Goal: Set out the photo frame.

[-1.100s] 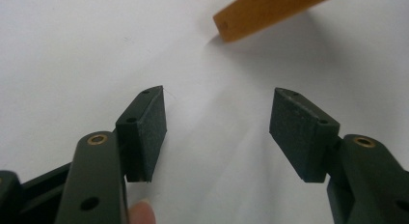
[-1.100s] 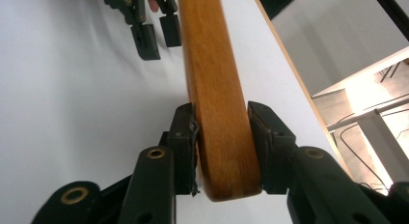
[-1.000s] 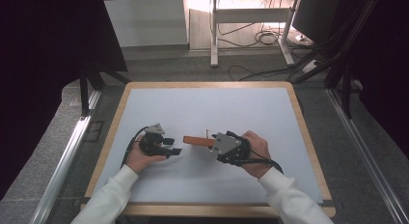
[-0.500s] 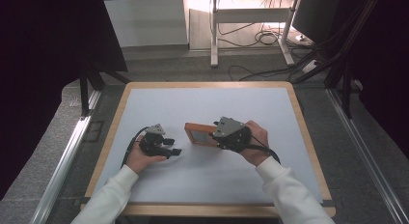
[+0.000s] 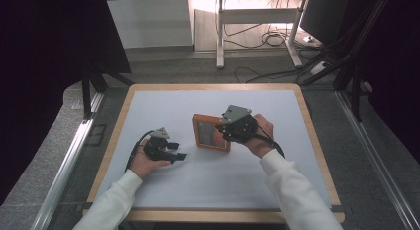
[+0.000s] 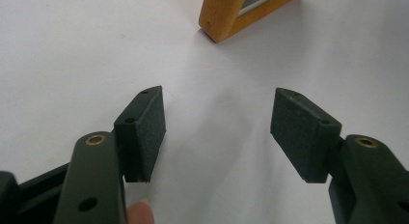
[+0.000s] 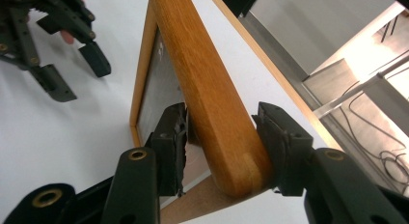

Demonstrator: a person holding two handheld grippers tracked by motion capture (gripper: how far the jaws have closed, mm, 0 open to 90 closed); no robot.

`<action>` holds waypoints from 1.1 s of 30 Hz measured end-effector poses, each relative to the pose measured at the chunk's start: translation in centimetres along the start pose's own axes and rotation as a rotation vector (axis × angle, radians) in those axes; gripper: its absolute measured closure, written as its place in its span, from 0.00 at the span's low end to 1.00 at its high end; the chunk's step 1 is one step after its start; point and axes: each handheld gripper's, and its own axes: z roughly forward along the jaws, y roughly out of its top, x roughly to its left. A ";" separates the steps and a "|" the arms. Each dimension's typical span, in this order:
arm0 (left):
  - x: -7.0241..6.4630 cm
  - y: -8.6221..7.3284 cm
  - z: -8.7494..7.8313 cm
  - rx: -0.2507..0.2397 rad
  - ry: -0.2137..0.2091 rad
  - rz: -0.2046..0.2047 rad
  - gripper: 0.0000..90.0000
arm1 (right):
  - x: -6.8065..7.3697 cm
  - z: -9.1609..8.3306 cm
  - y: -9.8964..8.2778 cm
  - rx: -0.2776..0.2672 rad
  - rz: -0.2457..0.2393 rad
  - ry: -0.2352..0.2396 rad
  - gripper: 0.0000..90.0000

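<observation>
A wooden picture frame (image 5: 210, 133) with a grey pane is held tilted near the middle of the white table top. My right gripper (image 5: 224, 133) is shut on its right rail; in the right gripper view the jaws (image 7: 224, 142) clamp the rounded wood rail (image 7: 207, 89) from both sides. My left gripper (image 5: 179, 151) rests low on the table left of the frame, jaws wide open with nothing between them (image 6: 217, 118). A corner of the frame (image 6: 226, 19) sits on the table a short way beyond those jaws.
The white table top (image 5: 163, 106) has a wooden rim (image 5: 317, 141). A desk leg and cables (image 5: 270, 39) lie on the floor beyond the far edge. Dark curtains flank both sides.
The right gripper has turned the frame up from nearly edge-on, so its face now shows broadly in the high view, and shifted it slightly farther away. The left gripper has stayed put.
</observation>
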 end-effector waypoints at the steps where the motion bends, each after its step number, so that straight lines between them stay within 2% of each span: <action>1: 0.0 0.0 0.0 -0.001 0.000 0.000 0.41 | -0.1 0.1 0.0 0.002 0.005 -0.001 0.59; 11: 0.0 0.0 0.0 0.001 0.003 0.003 0.41 | -1.8 1.3 -0.1 0.012 0.079 0.001 0.54; 19: -0.1 0.0 0.1 0.001 0.004 0.004 0.41 | -2.8 2.2 0.0 0.036 0.102 0.004 0.50; 33: -0.1 -0.1 0.3 0.006 0.008 0.011 0.41 | -4.3 3.7 -0.7 0.056 0.176 -0.017 0.44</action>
